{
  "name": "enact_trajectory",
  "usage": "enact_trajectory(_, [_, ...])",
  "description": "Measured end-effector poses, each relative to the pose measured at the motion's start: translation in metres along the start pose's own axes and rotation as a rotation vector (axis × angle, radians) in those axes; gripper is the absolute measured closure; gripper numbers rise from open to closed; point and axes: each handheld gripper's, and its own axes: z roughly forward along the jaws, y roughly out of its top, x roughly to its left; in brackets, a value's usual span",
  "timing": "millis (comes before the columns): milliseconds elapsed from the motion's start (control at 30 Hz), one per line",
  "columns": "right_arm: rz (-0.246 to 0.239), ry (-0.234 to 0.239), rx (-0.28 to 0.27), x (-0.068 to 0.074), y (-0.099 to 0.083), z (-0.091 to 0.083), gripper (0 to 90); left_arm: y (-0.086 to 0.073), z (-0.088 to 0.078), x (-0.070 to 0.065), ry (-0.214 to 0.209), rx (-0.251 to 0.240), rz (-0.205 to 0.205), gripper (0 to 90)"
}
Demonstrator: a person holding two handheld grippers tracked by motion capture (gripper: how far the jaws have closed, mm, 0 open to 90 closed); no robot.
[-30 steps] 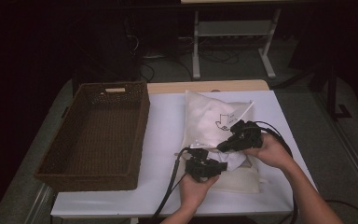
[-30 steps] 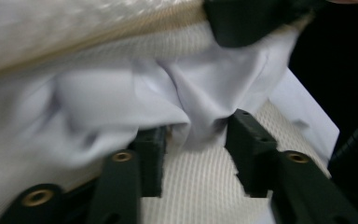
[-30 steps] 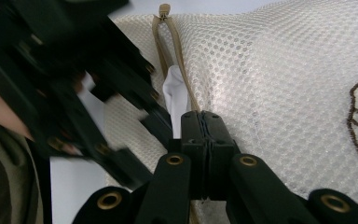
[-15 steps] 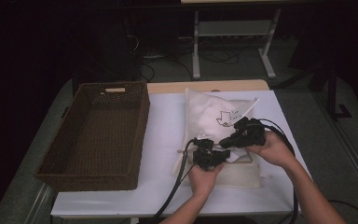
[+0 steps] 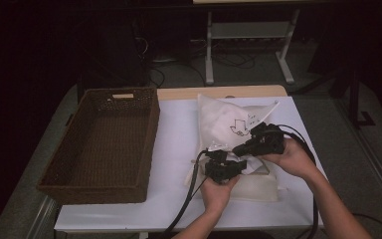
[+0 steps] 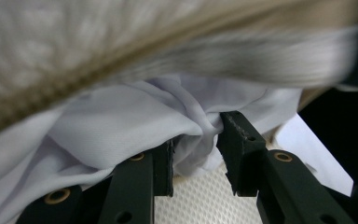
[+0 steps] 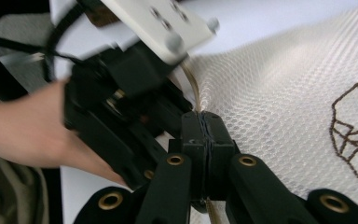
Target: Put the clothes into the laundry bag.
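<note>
The left gripper view is showing the left gripper (image 6: 196,154) closing its jaws on bunched white cloth (image 6: 121,121) at the mesh bag (image 5: 238,124) mouth, near the table's (image 5: 179,144) front right; the right gripper (image 7: 204,135), just beside, is pinching the bag's edge shut-jawed.
</note>
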Motion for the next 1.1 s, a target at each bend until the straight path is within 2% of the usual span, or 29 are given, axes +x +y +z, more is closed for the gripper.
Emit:
enact_trajectory(167, [0.012,0.015,-0.034,0.001,0.002,-0.003,88.7,0.0,0.003,0.002,0.008,-0.016,-0.007,65.7])
enact_trajectory(300, [0.039,0.016,-0.001,-0.006,-0.006,0.004,88.6,-0.001,0.002,0.001,0.015,-0.003,0.015,64.8])
enact_trajectory(333, [0.039,-0.001,0.04,-0.008,-0.01,0.011,88.4,-0.002,0.001,0.001,0.017,0.004,0.029,64.0])
enact_trajectory(400, [0.041,-0.002,0.05,-0.008,-0.012,0.014,88.3,-0.003,-0.003,0.0,0.028,0.023,0.053,63.4])
enact_trajectory(667, [0.035,0.0,0.044,-0.008,-0.02,0.019,88.1,-0.011,-0.03,0.005,0.031,0.079,0.07,56.6])
enact_trajectory(800, [0.027,0.004,0.043,-0.004,-0.023,0.02,88.2,-0.012,-0.048,0.011,0.051,0.086,0.077,52.2])
enact_trajectory(933, [0.018,0.011,0.047,-0.001,-0.025,0.022,88.3,-0.014,-0.062,0.016,0.063,0.087,0.078,51.3])
enact_trajectory(1100, [0.015,0.011,0.04,0.0,-0.026,0.02,88.3,-0.015,-0.076,0.022,0.083,0.089,0.098,52.2])
